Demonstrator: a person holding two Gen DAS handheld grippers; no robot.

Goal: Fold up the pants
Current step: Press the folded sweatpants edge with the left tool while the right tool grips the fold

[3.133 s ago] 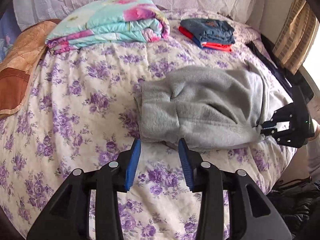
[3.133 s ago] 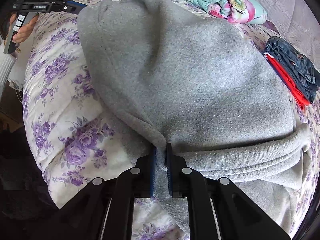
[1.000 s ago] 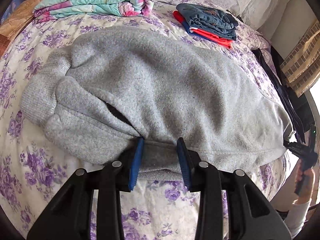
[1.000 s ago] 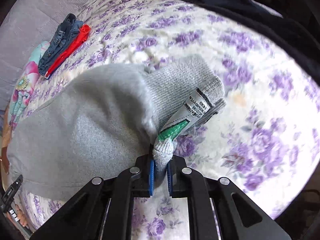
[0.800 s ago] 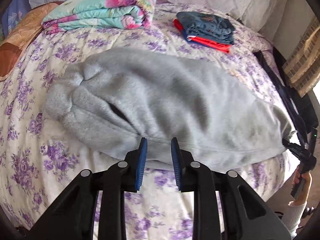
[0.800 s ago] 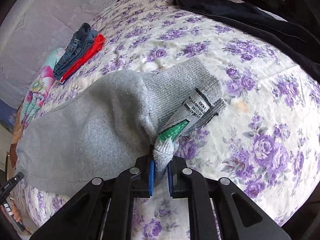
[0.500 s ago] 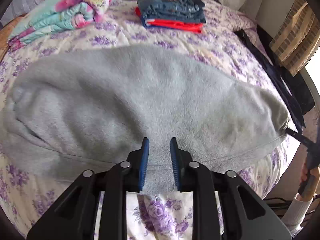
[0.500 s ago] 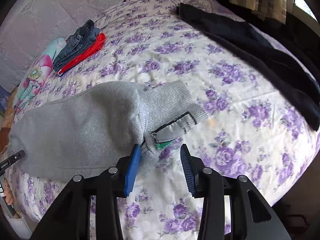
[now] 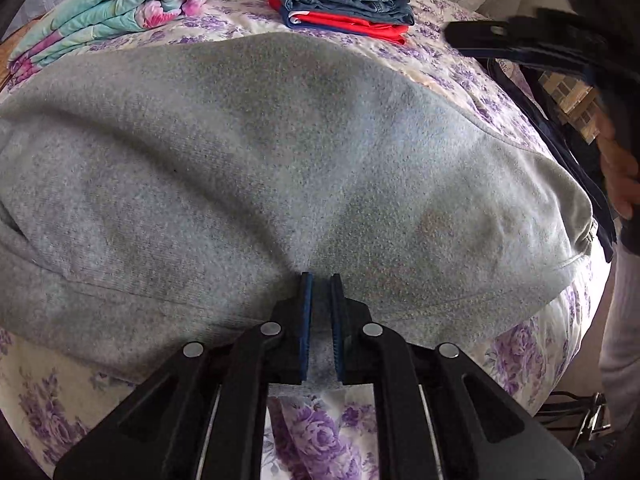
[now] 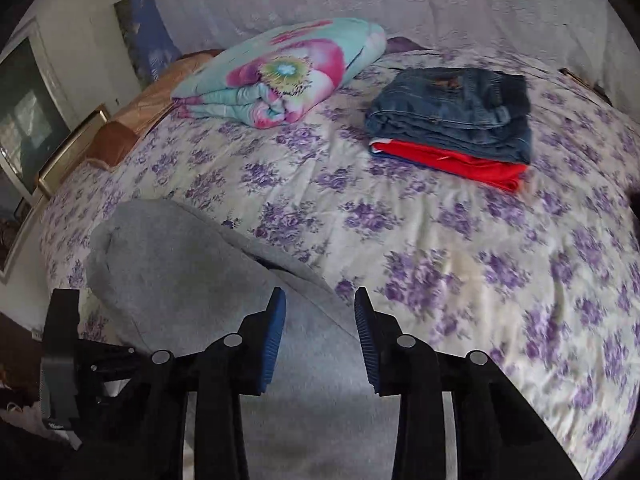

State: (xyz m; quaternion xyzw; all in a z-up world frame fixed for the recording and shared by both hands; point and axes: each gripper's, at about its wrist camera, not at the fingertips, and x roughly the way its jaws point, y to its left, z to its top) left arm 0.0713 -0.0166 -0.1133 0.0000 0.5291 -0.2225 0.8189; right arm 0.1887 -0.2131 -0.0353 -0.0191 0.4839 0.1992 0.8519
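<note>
Grey fleece pants [image 9: 280, 168] lie spread lengthwise across the flowered bedspread [image 9: 532, 352]. My left gripper [image 9: 319, 280] is shut on the near edge of the pants, pinching a fold of grey cloth. My right gripper [image 10: 320, 300] is open and empty, hovering over the pants [image 10: 192, 276], which show in the lower left of the right wrist view. The right gripper also shows blurred at the upper right of the left wrist view [image 9: 520, 40].
A folded pile of jeans over red cloth [image 10: 456, 124] and a rolled floral blanket [image 10: 280, 72] lie at the back of the bed. A brown cushion [image 10: 132, 120] sits at the far left. Dark clothing [image 9: 560, 140] lies along the right bed edge.
My right gripper let go of the waistband end, opened, and swung away to face the back of the bed. My left gripper closed on the near edge of the pants.
</note>
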